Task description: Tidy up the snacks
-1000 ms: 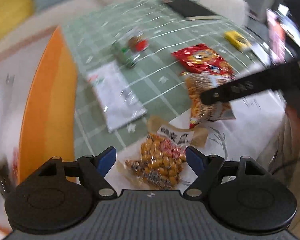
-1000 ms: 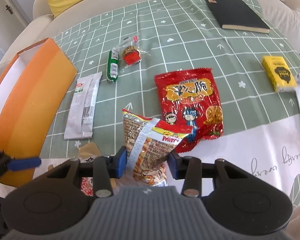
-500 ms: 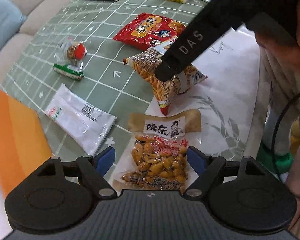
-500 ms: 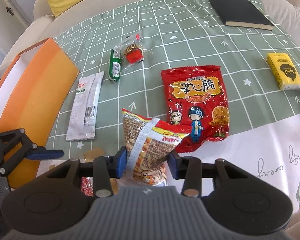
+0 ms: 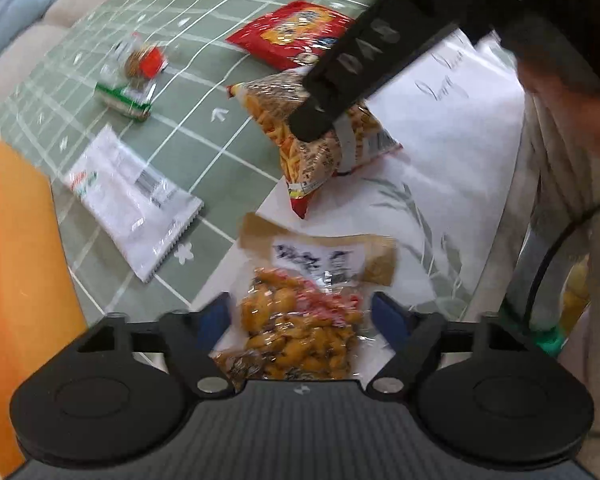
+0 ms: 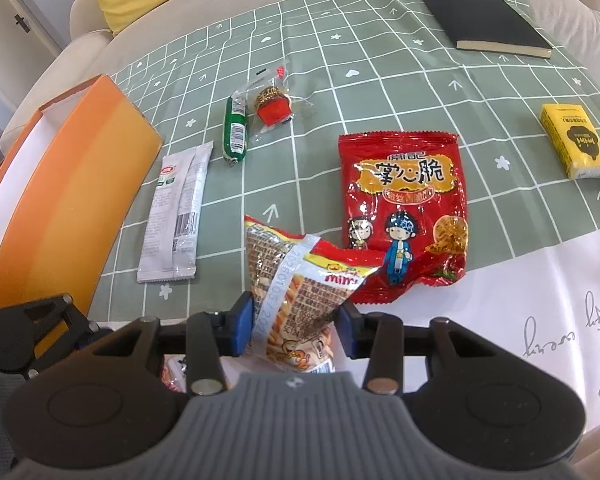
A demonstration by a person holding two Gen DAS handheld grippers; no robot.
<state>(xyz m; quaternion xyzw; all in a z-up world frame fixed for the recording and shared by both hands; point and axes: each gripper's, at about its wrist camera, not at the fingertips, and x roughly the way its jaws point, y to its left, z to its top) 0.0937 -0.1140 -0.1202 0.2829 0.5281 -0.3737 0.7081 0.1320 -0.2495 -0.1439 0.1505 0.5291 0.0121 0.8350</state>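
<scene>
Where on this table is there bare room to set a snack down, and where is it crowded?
Free: green cloth between the black notebook, red bag and yellow pack; also the white cloth right of the red bag. Crowded: near the orange box, by the white sachet and green sausage.

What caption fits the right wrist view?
Right gripper grips a snack bag beside a red packet on the table.

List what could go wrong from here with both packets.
1. The left tongs are closing around the bean packet; its slick film may slip out or the beans get crushed.
2. The right tongs pinch only the lower end of the stick bag, which may sag or slide free.
</scene>
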